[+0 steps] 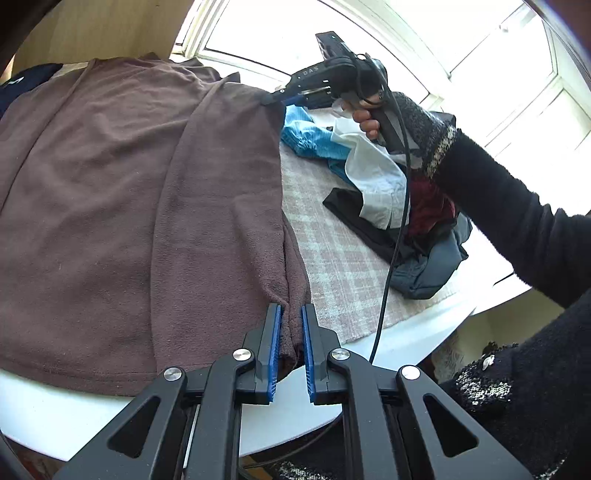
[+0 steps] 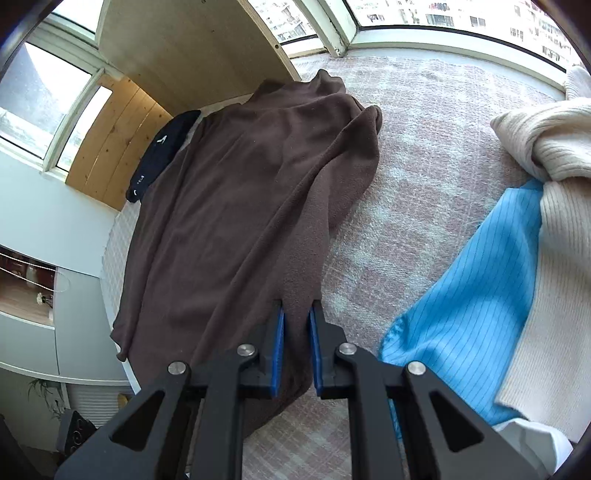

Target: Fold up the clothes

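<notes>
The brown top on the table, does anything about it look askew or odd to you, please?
Yes: the brown top lies skewed, its far end bunched into a hump and one edge hanging off the table. Both tools, left and right, pinch its edge.

Non-task stuff only:
- Pink-and-white checked cover point(image 2: 424, 166) spreads ahead and to the right of the right gripper point(image 2: 297, 306), reaching the window sill.
- Under it, a white table; bare rim point(image 1: 55, 406) shows below-left of the left gripper point(image 1: 291, 310).
- Bay window point(image 2: 443, 14) far ahead of the right gripper, buildings visible outside. Second window point(image 2: 37, 92) far left.
- Light wooden panel point(image 2: 177, 48) ahead-left, with a knotty pine board point(image 2: 110, 147) below it.
- White shelf unit point(image 2: 29, 295) hard left of the right gripper. Contents too small to tell.
- Houseplant point(image 2: 40, 391) low left, beside the unit.
- Black cable point(image 1: 391, 258) hangs right of the left gripper and crosses the cover's edge.
</notes>
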A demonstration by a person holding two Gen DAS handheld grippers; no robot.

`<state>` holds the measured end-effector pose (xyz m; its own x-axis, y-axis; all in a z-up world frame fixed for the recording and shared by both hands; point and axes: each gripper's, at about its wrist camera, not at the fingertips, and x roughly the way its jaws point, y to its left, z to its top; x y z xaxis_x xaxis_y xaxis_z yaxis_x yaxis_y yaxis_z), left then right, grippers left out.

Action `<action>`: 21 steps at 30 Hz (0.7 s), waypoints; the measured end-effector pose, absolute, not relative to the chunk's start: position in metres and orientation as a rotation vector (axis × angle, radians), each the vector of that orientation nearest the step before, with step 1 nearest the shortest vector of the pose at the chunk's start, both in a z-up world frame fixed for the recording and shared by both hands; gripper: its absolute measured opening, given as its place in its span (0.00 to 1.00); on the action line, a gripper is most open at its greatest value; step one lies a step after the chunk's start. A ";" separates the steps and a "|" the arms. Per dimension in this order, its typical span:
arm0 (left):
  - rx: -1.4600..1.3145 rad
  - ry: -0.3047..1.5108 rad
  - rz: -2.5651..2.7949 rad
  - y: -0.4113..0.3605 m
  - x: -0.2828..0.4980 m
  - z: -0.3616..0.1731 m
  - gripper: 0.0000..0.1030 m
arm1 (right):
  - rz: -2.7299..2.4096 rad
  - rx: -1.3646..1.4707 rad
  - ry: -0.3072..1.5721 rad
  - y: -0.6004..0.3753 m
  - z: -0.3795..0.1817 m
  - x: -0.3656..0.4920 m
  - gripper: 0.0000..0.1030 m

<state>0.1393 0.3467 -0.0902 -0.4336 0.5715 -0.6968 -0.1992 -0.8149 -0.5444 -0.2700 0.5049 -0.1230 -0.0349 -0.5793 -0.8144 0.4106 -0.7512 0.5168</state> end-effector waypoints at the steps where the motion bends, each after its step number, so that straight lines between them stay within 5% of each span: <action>1: -1.306 -0.566 2.280 0.337 0.141 -0.090 0.10 | -1.862 1.558 -0.177 0.496 -0.115 -0.269 0.12; 8: -1.249 -0.788 2.394 0.268 0.154 -0.092 0.10 | -1.854 1.508 -0.030 0.409 -0.085 -0.266 0.11; 15: -1.316 -0.905 2.456 0.217 0.150 -0.120 0.10 | -1.800 1.558 0.237 0.307 -0.130 -0.283 0.17; 21: -1.442 -0.917 2.456 0.202 0.148 -0.141 0.15 | -1.729 1.584 0.130 0.311 -0.129 -0.295 0.20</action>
<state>0.1480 0.2017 -0.1408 -0.5271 0.4159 -0.7411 0.1718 -0.8019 -0.5722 -0.2949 0.3110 -0.1289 0.0724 -0.4611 -0.8844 0.5879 -0.6966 0.4113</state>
